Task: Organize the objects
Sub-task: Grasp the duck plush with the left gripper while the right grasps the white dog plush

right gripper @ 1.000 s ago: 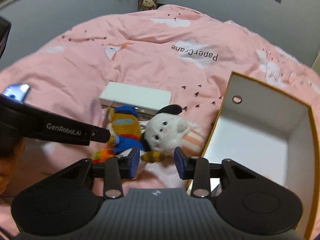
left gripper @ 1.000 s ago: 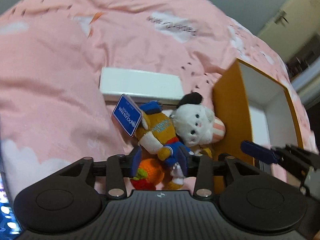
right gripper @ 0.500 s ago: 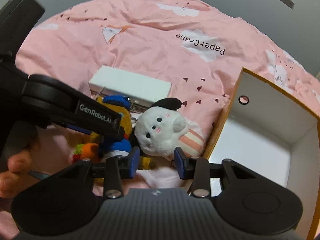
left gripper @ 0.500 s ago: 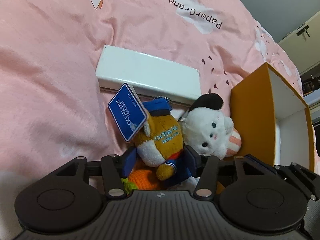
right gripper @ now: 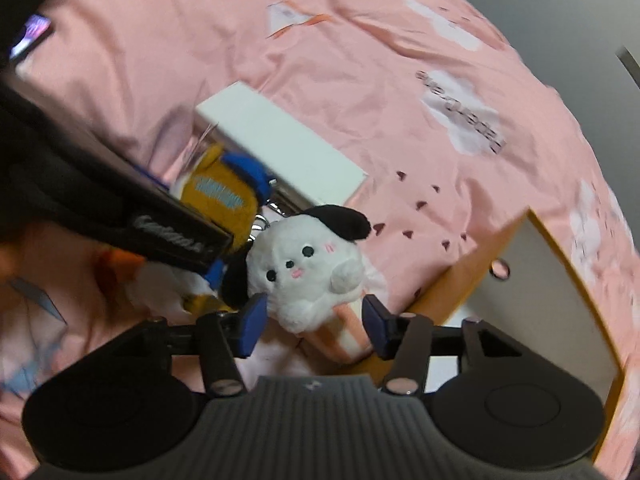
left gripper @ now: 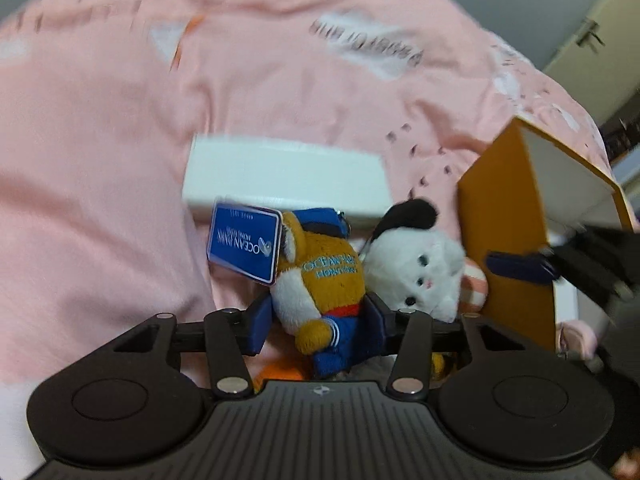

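Note:
An orange plush in blue clothes point(left gripper: 320, 280) with a blue tag point(left gripper: 244, 246) lies on the pink bedsheet. My left gripper point(left gripper: 316, 326) has its jaws around the plush's lower body, touching it on both sides. A white plush with black ears point(right gripper: 308, 264) lies beside it, against an orange box with a white inside point(right gripper: 560, 320). My right gripper point(right gripper: 312, 324) is open, its fingers either side of the white plush's lower end. The orange plush point(right gripper: 220, 196) is partly hidden by the left gripper in the right wrist view.
A flat white box point(left gripper: 288, 176) lies just behind the plushes. An orange carrot-like toy point(left gripper: 280, 372) lies under the left gripper. A phone point(right gripper: 32, 36) lies at the far left of the bed. The orange box point(left gripper: 504, 240) stands right of the plushes.
My left gripper's jaws have come in around the orange plush. My right gripper has moved forward to straddle the white plush and has opened wider.

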A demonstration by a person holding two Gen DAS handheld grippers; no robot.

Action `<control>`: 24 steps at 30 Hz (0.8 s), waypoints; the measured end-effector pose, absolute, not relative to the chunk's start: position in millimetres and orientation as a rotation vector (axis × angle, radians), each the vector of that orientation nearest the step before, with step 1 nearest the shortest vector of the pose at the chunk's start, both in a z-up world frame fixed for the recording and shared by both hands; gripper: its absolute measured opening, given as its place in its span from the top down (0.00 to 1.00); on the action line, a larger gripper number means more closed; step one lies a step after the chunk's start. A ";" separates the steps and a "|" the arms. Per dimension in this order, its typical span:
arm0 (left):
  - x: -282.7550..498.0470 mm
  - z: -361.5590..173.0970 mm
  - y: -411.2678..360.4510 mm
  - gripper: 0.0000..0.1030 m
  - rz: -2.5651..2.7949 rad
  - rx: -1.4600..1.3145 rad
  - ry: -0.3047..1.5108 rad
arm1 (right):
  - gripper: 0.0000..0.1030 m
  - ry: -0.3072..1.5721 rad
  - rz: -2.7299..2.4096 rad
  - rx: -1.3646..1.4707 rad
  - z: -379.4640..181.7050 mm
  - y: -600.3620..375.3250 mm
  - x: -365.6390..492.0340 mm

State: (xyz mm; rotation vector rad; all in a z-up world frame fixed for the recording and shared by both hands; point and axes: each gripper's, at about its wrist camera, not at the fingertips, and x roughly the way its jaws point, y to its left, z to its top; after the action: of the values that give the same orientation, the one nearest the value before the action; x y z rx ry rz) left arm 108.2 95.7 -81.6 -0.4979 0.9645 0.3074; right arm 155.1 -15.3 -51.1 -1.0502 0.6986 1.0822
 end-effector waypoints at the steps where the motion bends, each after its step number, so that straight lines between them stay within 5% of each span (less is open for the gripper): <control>1: 108.1 -78.1 93.0 0.47 0.306 -0.463 0.950 | 0.44 0.694 1.094 -1.068 -52.9 -12.8 157.2; 24: 105.7 -84.1 104.2 0.47 0.338 -0.469 0.947 | 0.21 0.778 1.158 -1.174 -96.5 26.4 178.6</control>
State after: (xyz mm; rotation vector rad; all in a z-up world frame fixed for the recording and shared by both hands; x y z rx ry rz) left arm 105.7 104.2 -84.1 -0.4694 0.9470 0.3384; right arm 178.6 26.4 -96.5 -1.1742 0.7782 1.1578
